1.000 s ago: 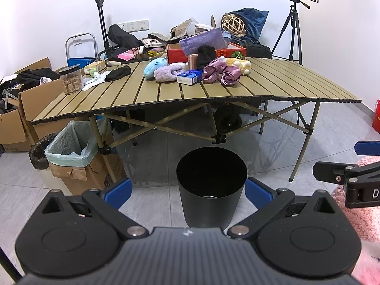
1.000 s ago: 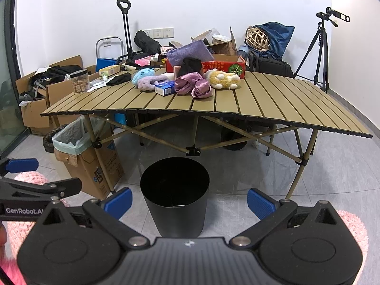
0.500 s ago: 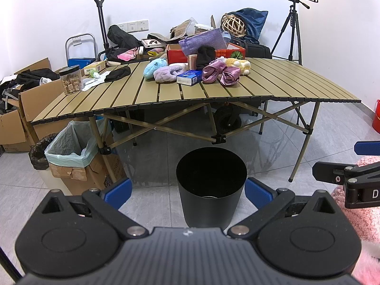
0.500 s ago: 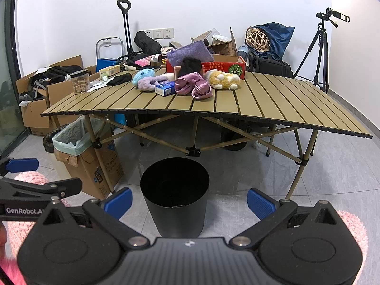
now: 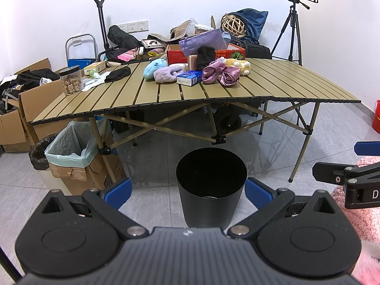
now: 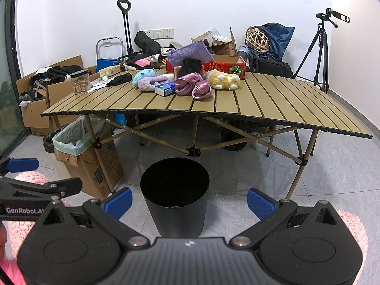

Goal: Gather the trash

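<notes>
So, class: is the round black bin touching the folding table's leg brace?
Apart. In the right wrist view, grey floor shows between the black bin and the brace.

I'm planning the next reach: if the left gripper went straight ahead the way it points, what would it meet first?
Probably the black bin on the floor, which sits centred between the open left gripper fingers; depth is unclear.

— We see a matt black bin [image 5: 211,185], smooth-walled, on glossy grey floor tiles [image 5: 273,152].

— And we see a table [image 6: 273,104] of tan slats on metal legs. On it lie shiny purple satin cloth [image 6: 192,86], fluffy plush toys [image 6: 223,80] and a glossy blue carton [image 6: 165,88]. Beside it a cardboard box [image 5: 90,173] holds a thin crinkled plastic liner [image 5: 68,146].
</notes>
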Tool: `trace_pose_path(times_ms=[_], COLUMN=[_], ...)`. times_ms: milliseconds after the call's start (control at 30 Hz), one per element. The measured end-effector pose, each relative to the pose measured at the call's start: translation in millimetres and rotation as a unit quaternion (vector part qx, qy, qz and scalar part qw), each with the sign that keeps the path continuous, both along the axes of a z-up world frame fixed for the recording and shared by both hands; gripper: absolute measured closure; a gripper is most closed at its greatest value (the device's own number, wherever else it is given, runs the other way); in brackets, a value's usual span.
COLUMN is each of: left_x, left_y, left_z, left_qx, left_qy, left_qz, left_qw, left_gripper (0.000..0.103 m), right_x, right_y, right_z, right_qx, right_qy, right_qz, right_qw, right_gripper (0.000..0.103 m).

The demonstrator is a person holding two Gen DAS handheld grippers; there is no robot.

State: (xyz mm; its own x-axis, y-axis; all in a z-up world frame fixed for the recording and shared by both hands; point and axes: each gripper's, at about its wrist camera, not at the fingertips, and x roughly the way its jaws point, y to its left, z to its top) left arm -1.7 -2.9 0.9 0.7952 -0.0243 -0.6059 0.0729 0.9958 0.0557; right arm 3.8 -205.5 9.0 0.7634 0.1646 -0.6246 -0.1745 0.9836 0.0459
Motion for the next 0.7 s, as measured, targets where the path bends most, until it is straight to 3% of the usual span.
trace_pose_path(times_ms=[700], left_x=[-0.8], left_y=[-0.2], left_z=[-0.4], left_qx=[-0.001], left_qy=[-0.001], left_qz=[0.0], left_qw=[1.0], left_gripper=[0.0], right_x=[1.3], right_y=[-0.1], right_z=[1.3], right_qx=[0.0], right_qy=[0.0], right_qz=[0.001], right_qw=[1.0], right_gripper=[0.0])
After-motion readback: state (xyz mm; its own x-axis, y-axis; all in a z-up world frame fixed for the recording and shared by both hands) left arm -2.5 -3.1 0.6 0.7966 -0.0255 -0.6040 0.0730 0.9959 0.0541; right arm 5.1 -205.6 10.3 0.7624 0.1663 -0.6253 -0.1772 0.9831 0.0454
